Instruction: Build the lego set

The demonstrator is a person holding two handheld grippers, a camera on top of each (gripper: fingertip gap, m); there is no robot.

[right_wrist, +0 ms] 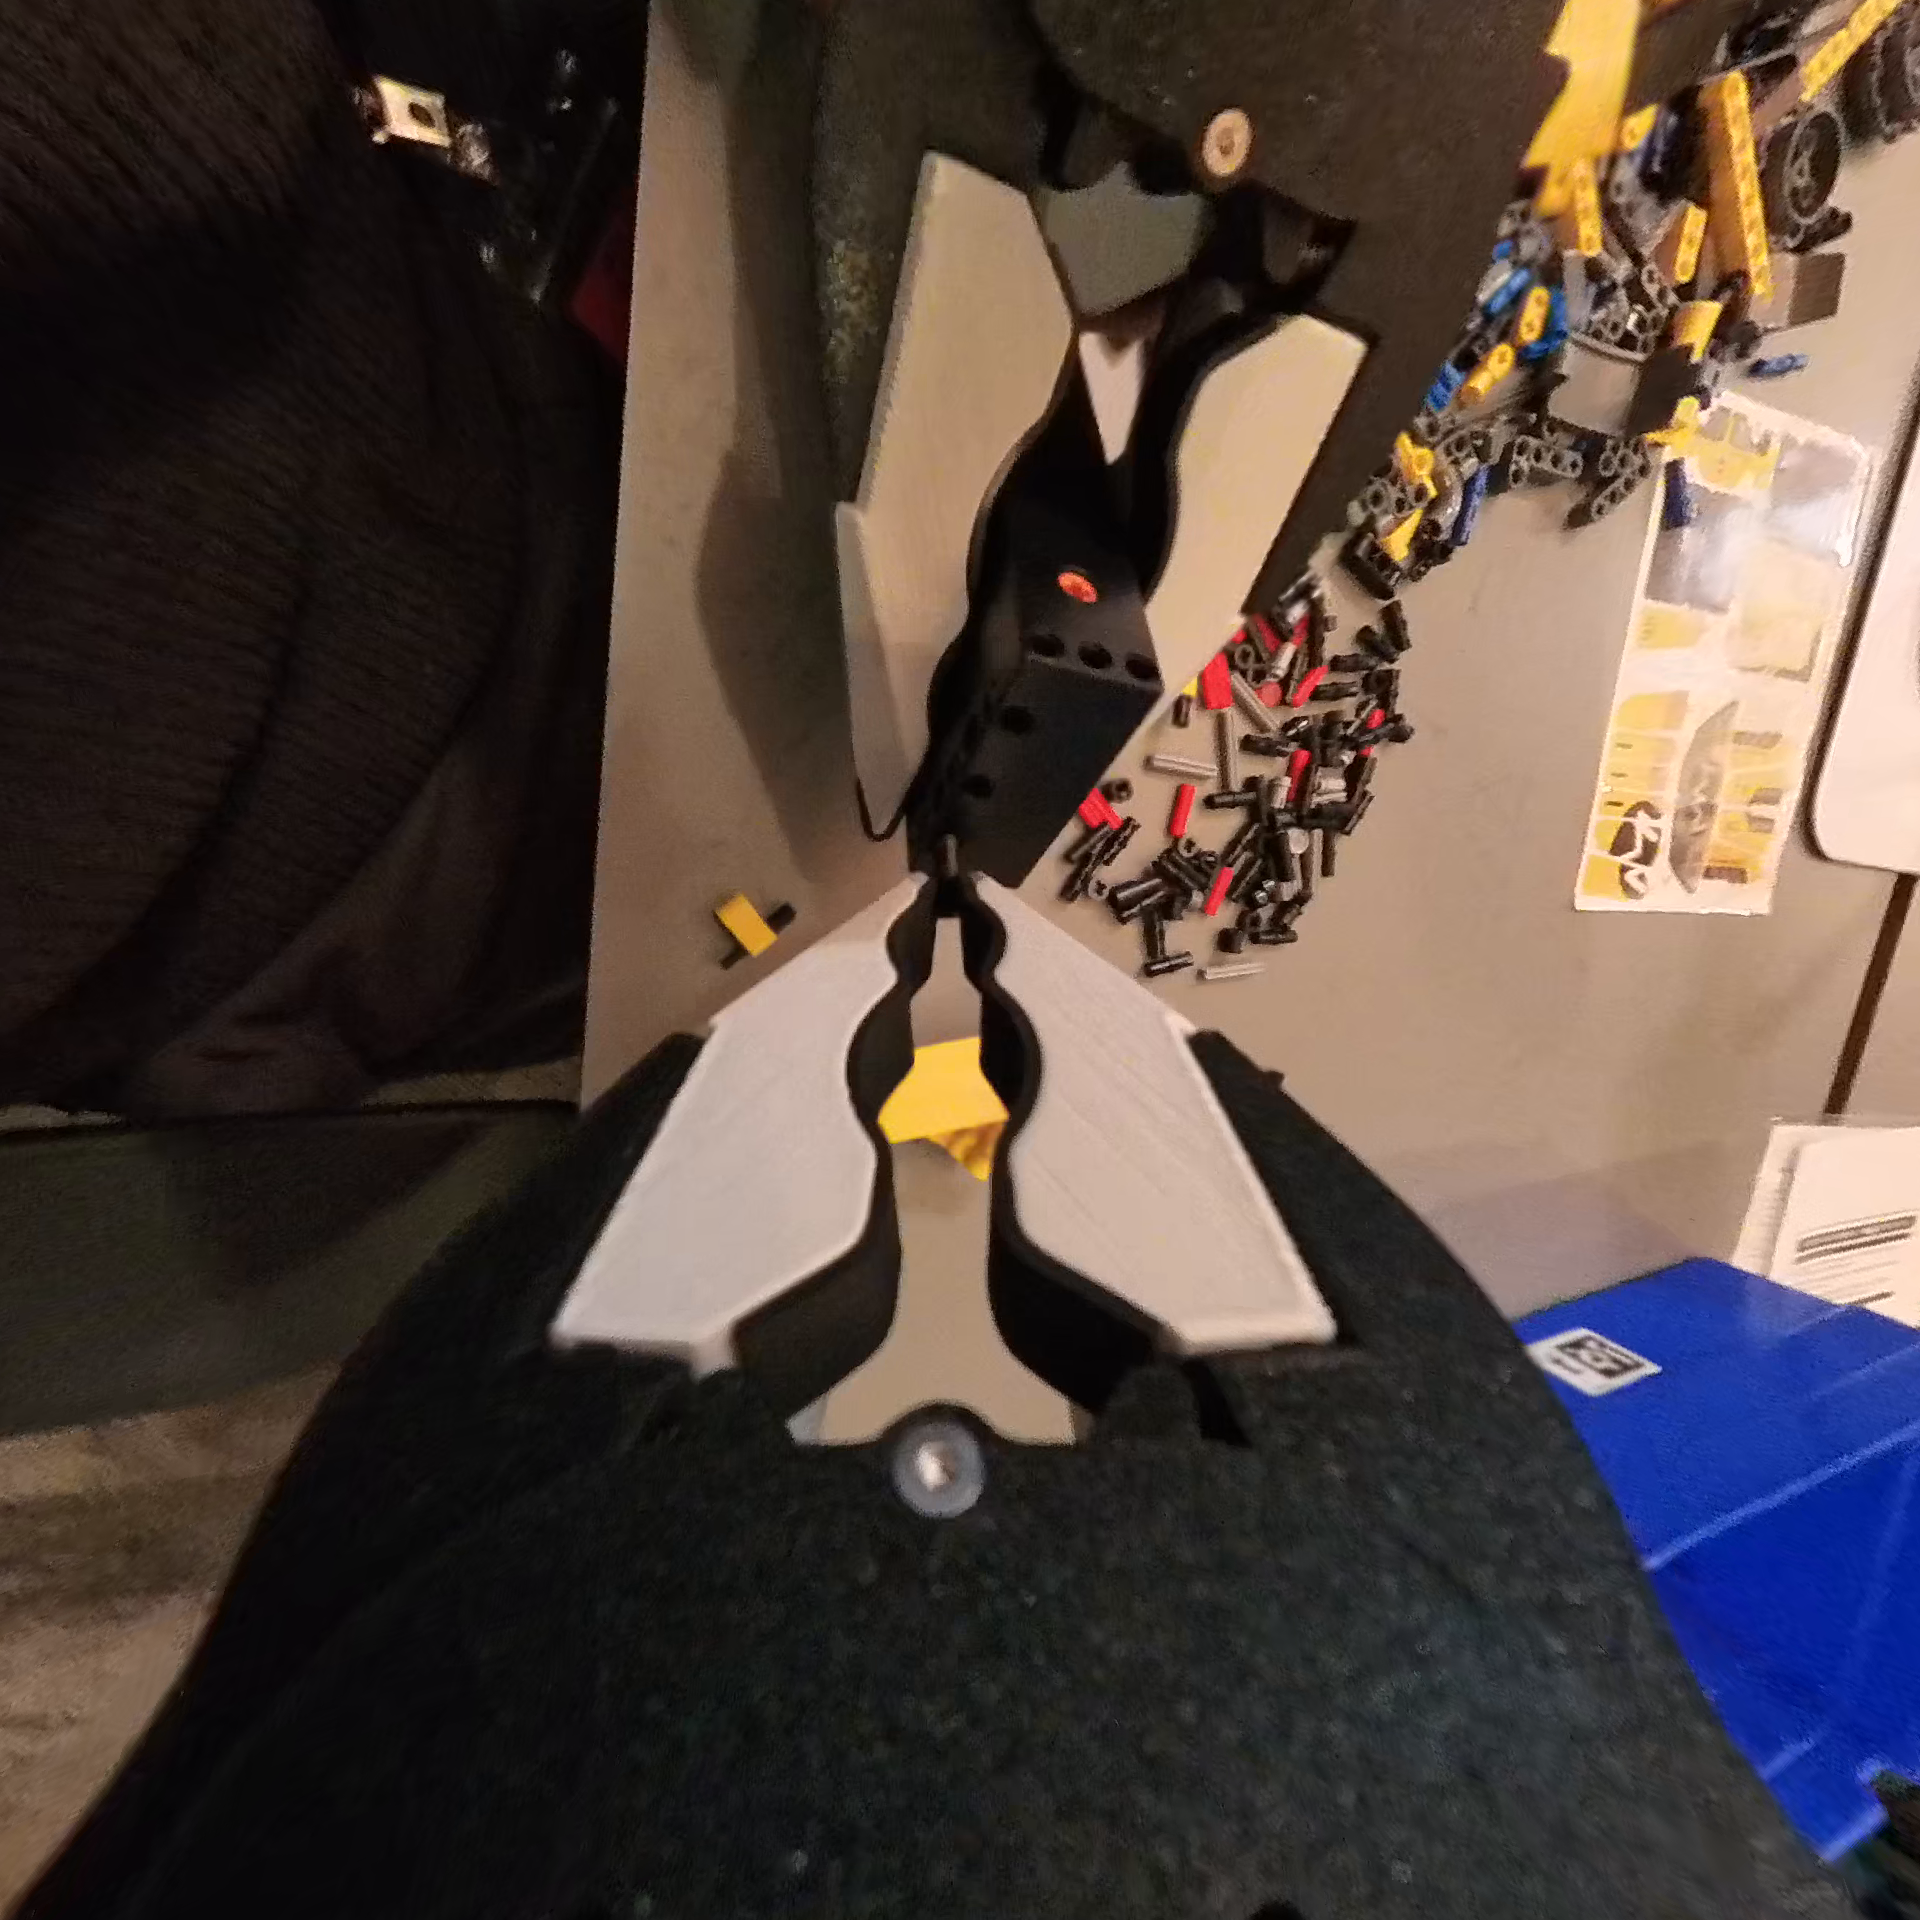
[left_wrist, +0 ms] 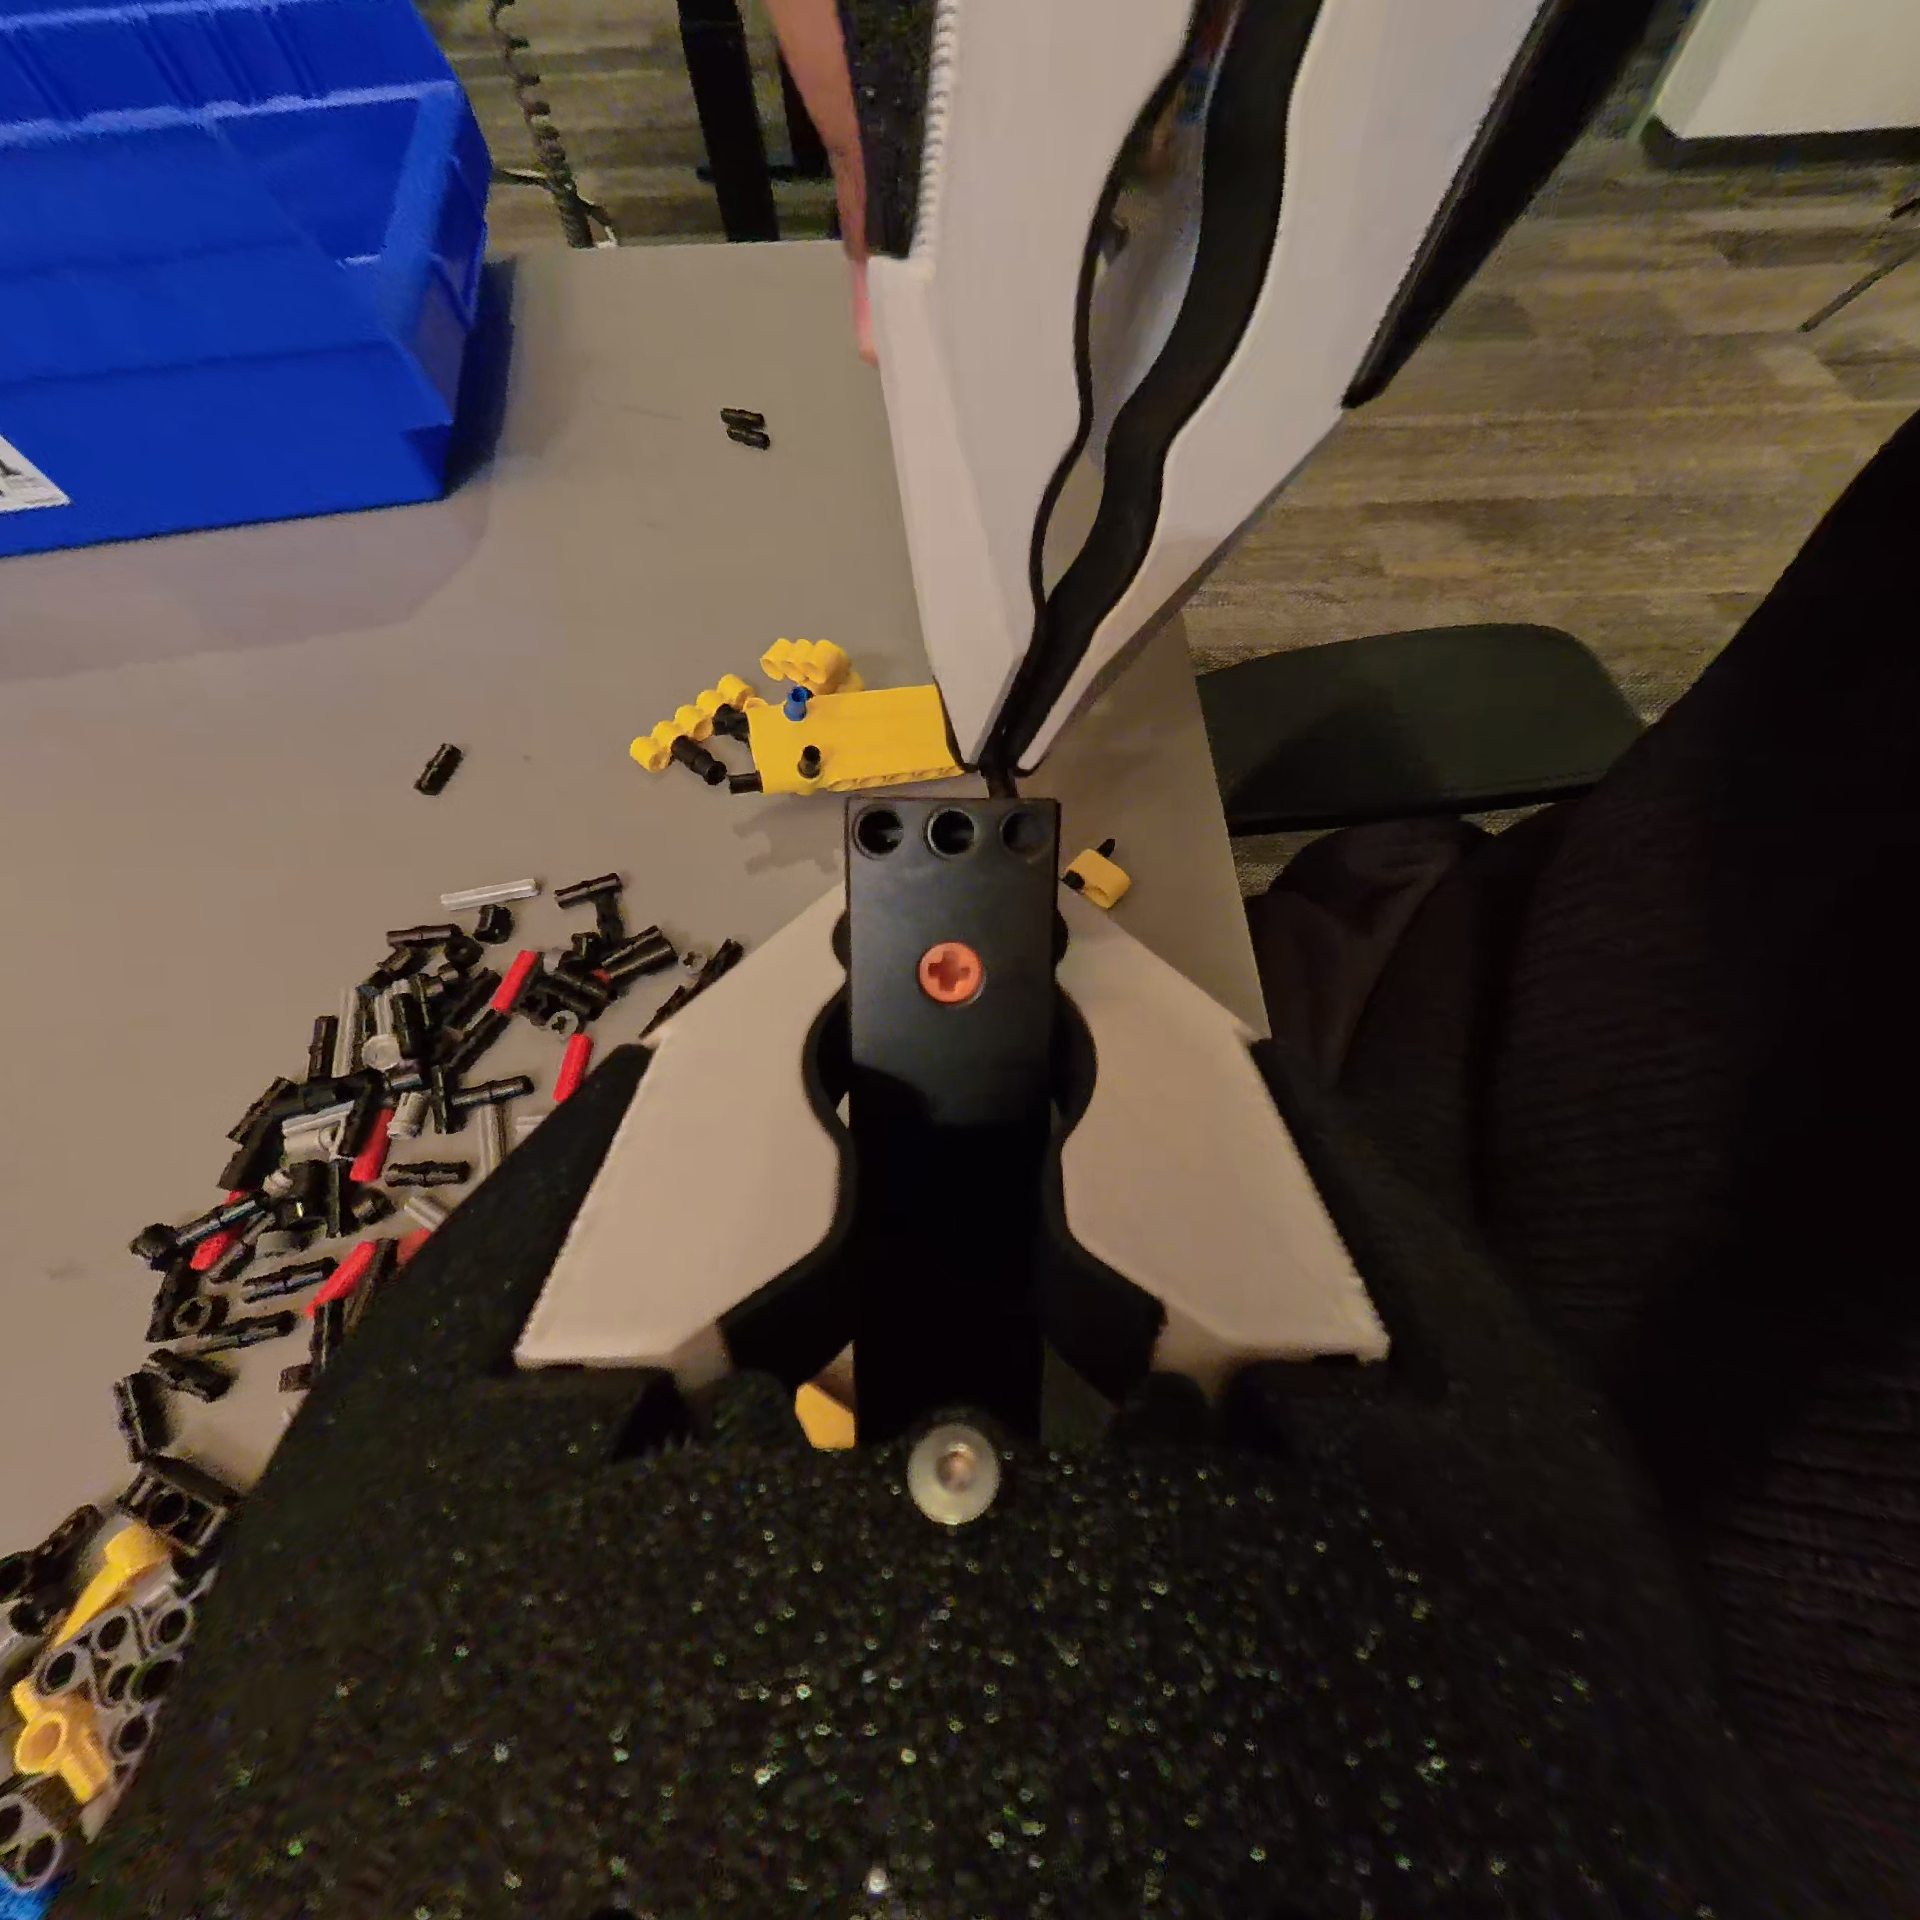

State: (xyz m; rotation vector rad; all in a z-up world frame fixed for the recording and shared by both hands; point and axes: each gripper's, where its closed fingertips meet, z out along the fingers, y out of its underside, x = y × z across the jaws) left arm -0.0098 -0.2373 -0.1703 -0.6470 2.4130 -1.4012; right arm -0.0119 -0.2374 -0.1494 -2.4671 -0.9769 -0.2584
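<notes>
My left gripper [left_wrist: 951,920] is shut on a black block [left_wrist: 951,1039] with three holes in its end and an orange cross hub on its face. My right gripper [right_wrist: 945,888] comes in from above in the left wrist view [left_wrist: 992,764]. It is shut on a small black pin [right_wrist: 948,860], and the pin's end sits at the block's corner hole [left_wrist: 1023,831]. The right wrist view shows the left gripper [right_wrist: 1029,748] and the block [right_wrist: 1049,717] just beyond my tips. A yellow assembly [left_wrist: 831,738] lies on the grey table [left_wrist: 623,571] behind the block.
A pile of black, red and grey pins [left_wrist: 395,1091] lies left of the left gripper. A small yellow connector [left_wrist: 1096,878] lies near the table's edge. A blue bin [left_wrist: 208,260] stands at the far left. A booklet [right_wrist: 1725,665], a half-built model [right_wrist: 1662,208] and a black chair [left_wrist: 1662,1039] surround the spot. The half-built model [right_wrist: 1662,208] lies around 30 cm away from my left fingertips.
</notes>
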